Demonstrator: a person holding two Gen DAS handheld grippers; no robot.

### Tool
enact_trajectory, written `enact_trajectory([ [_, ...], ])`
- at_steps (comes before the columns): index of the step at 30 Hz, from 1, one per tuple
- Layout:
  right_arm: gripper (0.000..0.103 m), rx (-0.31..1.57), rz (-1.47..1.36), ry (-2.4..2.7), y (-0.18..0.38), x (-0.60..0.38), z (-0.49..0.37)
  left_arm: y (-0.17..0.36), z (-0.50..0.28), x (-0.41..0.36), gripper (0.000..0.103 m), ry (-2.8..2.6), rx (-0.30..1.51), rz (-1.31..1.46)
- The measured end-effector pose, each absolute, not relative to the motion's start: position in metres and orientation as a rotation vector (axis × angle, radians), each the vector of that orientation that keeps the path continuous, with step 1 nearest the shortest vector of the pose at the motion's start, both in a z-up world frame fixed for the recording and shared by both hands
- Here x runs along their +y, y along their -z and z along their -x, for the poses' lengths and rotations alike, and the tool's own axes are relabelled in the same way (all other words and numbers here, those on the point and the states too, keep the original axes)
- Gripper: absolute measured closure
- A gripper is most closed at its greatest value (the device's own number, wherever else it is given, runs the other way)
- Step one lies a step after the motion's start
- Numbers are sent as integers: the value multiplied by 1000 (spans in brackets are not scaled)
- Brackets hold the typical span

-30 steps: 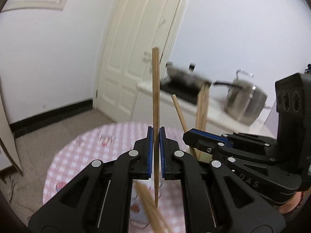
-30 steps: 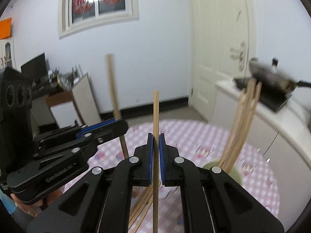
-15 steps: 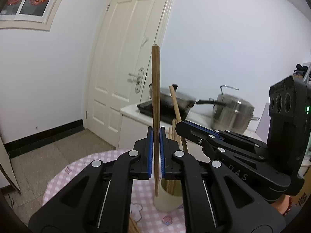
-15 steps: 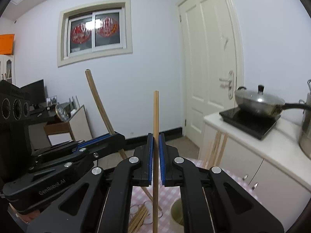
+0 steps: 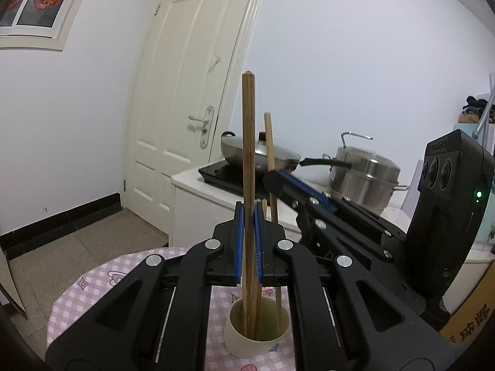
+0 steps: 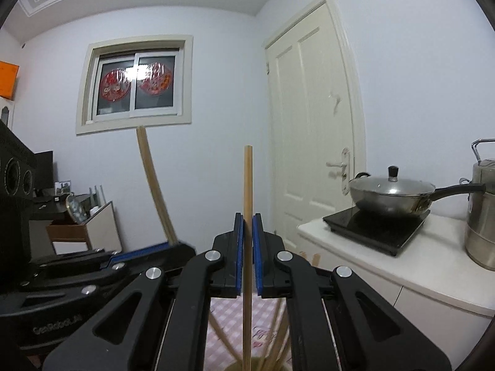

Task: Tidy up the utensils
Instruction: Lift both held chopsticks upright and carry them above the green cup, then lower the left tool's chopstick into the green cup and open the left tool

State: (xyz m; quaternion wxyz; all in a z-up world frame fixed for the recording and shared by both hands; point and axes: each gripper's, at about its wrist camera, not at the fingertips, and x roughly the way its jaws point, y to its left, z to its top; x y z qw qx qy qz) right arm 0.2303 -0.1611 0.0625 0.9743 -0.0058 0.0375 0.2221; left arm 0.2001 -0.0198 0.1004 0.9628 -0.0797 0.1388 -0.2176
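Your left gripper (image 5: 248, 241) is clamped on a darker brown wooden chopstick (image 5: 248, 167), held upright, its lower tip inside the cream cylindrical cup (image 5: 238, 337) on the pink checked tablecloth (image 5: 89, 287). Your right gripper (image 6: 247, 253) is closed on a paler, thinner wooden chopstick (image 6: 247, 191), also upright — its lower end runs down toward the cup's rim at the frame's bottom edge; whether it is inside, you cannot tell. More sticks lean in the cup, partly hidden behind the black jaws. Blue ribbed pads (image 5: 240, 241) press the dark stick. Behind: a steel lidded wok (image 6: 391, 193) on a black glossy hob.
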Motion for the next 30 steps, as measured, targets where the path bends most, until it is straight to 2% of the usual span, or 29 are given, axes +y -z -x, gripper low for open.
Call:
enact_trajectory([
  [30, 98, 219, -74, -398, -1, -197, -215, -45, -207, -56, 96, 472, 461, 38],
])
